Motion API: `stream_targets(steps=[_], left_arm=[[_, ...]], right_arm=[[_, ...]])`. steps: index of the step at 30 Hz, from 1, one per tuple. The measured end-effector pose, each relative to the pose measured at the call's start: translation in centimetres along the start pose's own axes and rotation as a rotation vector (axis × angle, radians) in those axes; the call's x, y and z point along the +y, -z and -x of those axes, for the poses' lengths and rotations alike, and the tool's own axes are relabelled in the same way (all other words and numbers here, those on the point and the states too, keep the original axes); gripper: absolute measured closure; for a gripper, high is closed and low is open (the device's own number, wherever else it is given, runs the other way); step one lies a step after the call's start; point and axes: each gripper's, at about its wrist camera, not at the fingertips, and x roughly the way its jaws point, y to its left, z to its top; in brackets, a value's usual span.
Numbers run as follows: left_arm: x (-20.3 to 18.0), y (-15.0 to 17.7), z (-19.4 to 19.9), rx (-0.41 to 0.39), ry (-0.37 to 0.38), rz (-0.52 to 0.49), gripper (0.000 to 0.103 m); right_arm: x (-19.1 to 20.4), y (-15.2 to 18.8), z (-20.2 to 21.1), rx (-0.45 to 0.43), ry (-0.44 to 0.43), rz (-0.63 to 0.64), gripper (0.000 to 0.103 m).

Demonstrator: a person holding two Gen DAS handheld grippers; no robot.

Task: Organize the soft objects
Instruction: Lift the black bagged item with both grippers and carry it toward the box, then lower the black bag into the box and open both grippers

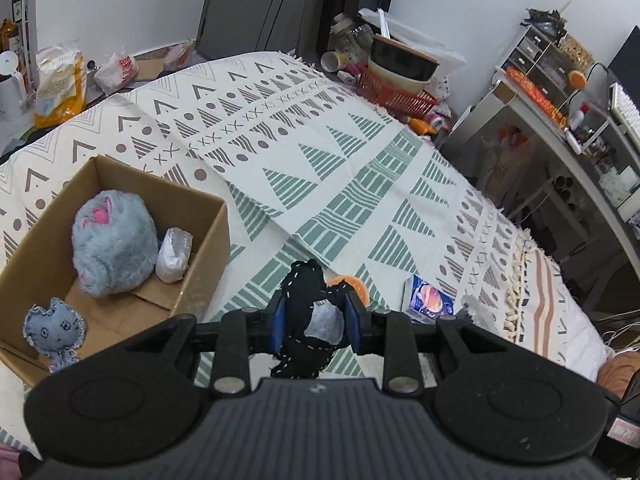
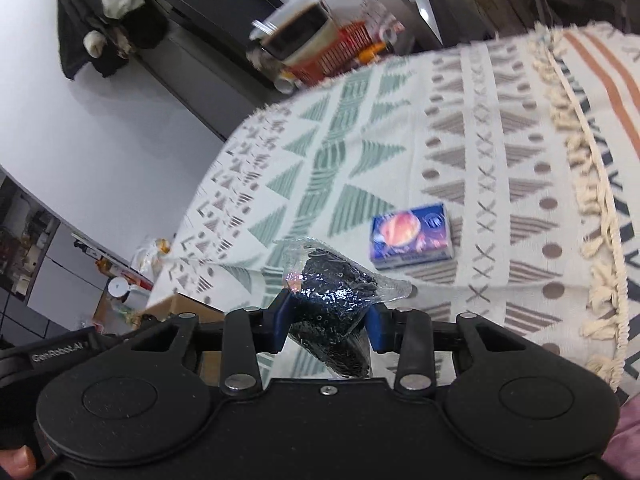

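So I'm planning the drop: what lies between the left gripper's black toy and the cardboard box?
In the left wrist view, only bare patterned cloth separates the black stitched toy in the left gripper from the cardboard box.

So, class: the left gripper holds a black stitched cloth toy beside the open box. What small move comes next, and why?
Probably swing the left gripper, shut on the black stitched toy, left over the cardboard box, where the grey plush already sits.
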Motion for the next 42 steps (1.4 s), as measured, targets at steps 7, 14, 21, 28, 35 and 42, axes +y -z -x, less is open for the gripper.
stream_targets(steps=[7,14,21,28,35,42], left_arm=[[1.3,-0.7,1.8,-0.032,0.02,0.031,0.073],[3.0,-1.4,2.9,-0.059,0.02,0.062,0.073],[4.7,-1.9,3.4,-0.069,0.017,0.088,0.073],[7.3,-2.8,4.3,-0.099,0.02,0.145,0.073],[10.6,-3.5,4.6,-0.096,0.004,0.202,0.073],[12.7,-3.7,4.3,-0.082,-0.032,0.23,0.073]], right_arm=[[3.0,-0.1,1.6,-0.035,-0.018,0.049,0.066],[6.2,-0.3,2.3,-0.063,-0.022,0.087,0.066],[8.8,0.0,1.9,-0.062,-0.034,0.116,0.065],[12.0,0.5,1.0,-0.036,-0.099,0.149,0.065],[14.8,1.4,-0.2,-0.003,-0.154,0.165,0.065],[16.9,1.9,-1.5,0.027,-0.177,0.169,0.065]])
